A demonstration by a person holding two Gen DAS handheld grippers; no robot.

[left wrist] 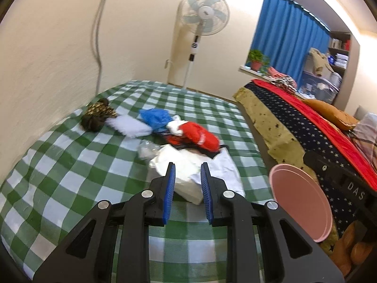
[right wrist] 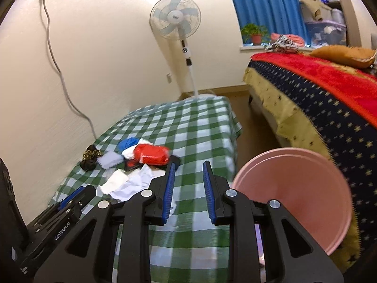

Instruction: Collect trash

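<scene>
A low bed (left wrist: pixel 70 165) covered in a green-and-white checked sheet fills most of both wrist views, set against a cream wall. Beside it, across a narrow strip of floor, stands a second bed (right wrist: pixel 318 108) with a dark star-patterned cover and a red blanket on top. A white standing fan (right wrist: pixel 175 18) rises at the far end of the checked bed, and blue curtains (left wrist: pixel 289 30) hang behind a potted plant (left wrist: pixel 256 59) on the sill. A pink basin (right wrist: pixel 294 195) sits at the right edge of the checked bed, tilted so its open mouth faces the cameras, between the two beds. The trash lies in a loose heap near the middle of the checked sheet: crumpled white paper (left wrist: pixel 186 172) nearest the cameras, a red plastic bag (left wrist: pixel 200 136) just behind it, a blue plastic bag (left wrist: pixel 155 116) farther back, a white pad (left wrist: pixel 128 125) beside that, and a dark patterned bundle (left wrist: pixel 96 114) closest to the wall. The left gripper (left wrist: pixel 187 167) hangs over the near edge of the white paper, its jaws narrowly parted with nothing pressed between the blue pads. The right gripper (right wrist: pixel 188 165) hovers above bare checked sheet to the right of the heap, jaws likewise narrow and empty.
</scene>
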